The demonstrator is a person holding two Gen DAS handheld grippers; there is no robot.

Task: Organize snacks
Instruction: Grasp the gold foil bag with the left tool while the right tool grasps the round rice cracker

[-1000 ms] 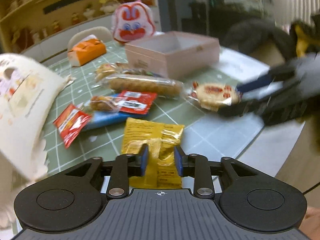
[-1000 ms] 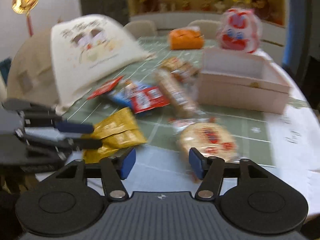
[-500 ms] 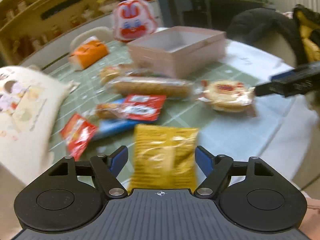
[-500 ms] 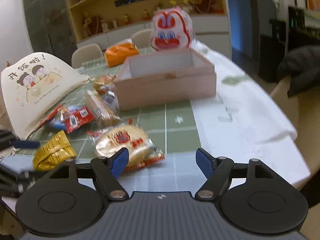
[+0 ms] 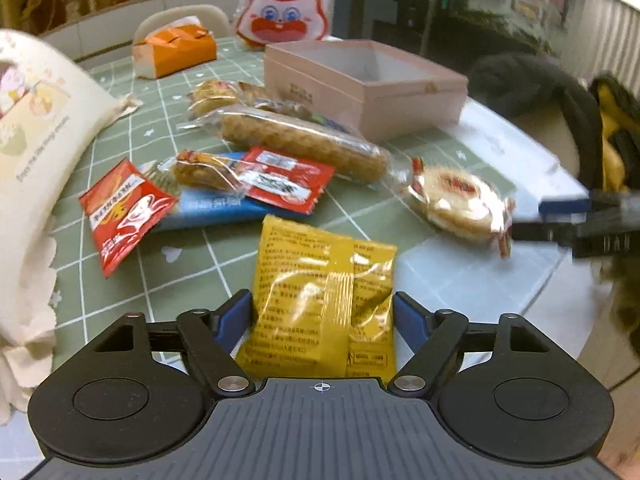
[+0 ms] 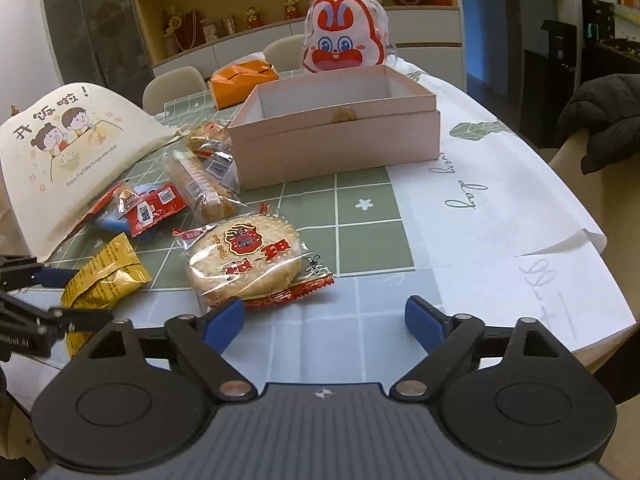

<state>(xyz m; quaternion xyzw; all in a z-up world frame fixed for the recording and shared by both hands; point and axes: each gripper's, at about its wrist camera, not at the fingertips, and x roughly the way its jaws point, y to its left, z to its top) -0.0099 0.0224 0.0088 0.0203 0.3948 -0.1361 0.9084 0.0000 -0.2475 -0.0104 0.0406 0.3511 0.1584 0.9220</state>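
My left gripper (image 5: 323,316) is open, its blue pads on either side of a yellow snack packet (image 5: 320,292) that lies on the table; it also shows in the right wrist view (image 6: 102,280). My right gripper (image 6: 325,318) is open and empty, just in front of a round rice cracker pack (image 6: 244,264), also seen in the left wrist view (image 5: 456,202). An open pink box (image 6: 340,136) (image 5: 368,84) stands empty behind. Red sachets (image 5: 124,212), a blue packet (image 5: 216,210) and a long biscuit pack (image 5: 300,142) lie between.
A cream printed bag (image 6: 68,152) stands at the left. An orange tissue box (image 5: 176,50) and a rabbit-face pouch (image 6: 346,40) sit at the far side. The table's edge (image 6: 600,240) curves on the right, with a dark coat (image 6: 600,120) on a chair.
My left gripper has opened from shut on the yellow packet, which now lies between the pads. My right gripper has swung right towards the rice cracker and the box.
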